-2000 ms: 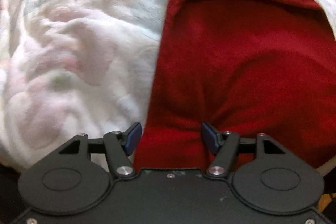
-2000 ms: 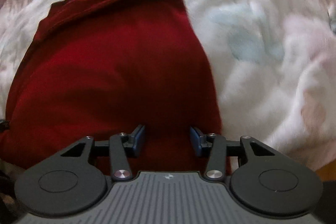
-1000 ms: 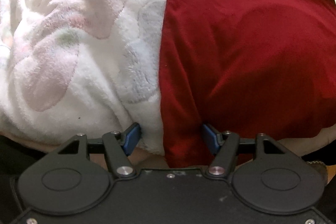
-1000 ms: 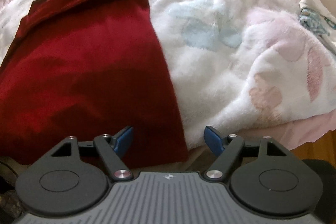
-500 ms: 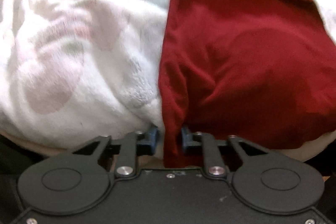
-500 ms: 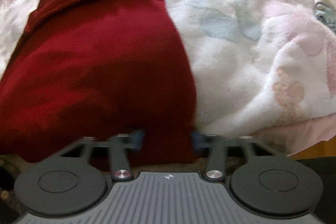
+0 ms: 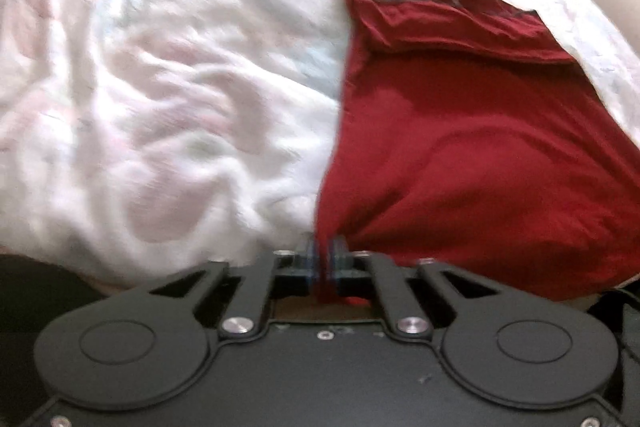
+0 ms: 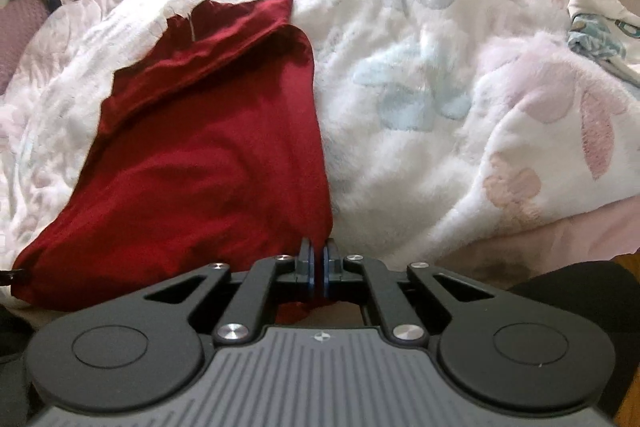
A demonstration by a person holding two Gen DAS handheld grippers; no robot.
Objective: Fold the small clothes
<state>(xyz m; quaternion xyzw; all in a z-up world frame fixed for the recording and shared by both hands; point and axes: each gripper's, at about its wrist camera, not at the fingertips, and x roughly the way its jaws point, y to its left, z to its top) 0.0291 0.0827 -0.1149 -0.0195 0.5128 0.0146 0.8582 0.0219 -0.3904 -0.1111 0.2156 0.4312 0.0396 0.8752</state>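
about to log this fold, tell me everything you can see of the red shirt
The red shirt is dark red, soft knit cloth, lying mostly flat on the fluffy white floral blanket, its top part folded over with a seam visible near the far end. Its near hem corners are pinched: the left gripper is shut on one, the right gripper on the other.

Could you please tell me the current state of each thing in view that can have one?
Red shirt: lying on the blanket, partly folded, near corners pinched at both sides.
Left claw: shut on the shirt's near left corner.
Right claw: shut on the shirt's near right corner.
Blanket: spread out, rumpled.
Patterned cloth: crumpled at the blanket's right edge.
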